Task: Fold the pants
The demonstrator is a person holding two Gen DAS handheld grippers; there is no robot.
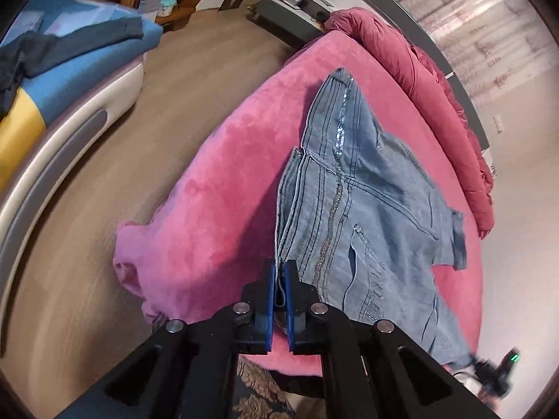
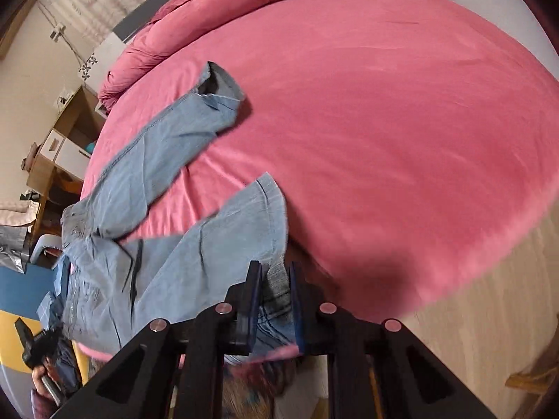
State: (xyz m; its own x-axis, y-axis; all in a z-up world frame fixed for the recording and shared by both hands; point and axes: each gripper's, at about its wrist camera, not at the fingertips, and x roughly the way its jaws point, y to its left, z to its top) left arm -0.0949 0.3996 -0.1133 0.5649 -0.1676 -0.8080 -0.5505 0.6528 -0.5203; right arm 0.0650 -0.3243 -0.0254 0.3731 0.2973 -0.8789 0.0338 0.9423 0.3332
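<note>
Left gripper (image 1: 279, 272) jaws clamp the jeans' (image 1: 356, 209) edge seam; right gripper (image 2: 276, 276) jaws pinch a leg hem, at the pink bed's (image 2: 384, 122) near edge.

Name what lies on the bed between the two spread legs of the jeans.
Nothing: in the right wrist view only bare pink bedcover shows between the legs of the jeans.

1. Left gripper (image 1: 278, 281): black angular linkage arms, round silver pivot pins, blue pads on the fingers (image 1: 269, 300).
2. Right gripper (image 2: 276, 284): the same black frame and silver pins, with darker blue pads.
</note>
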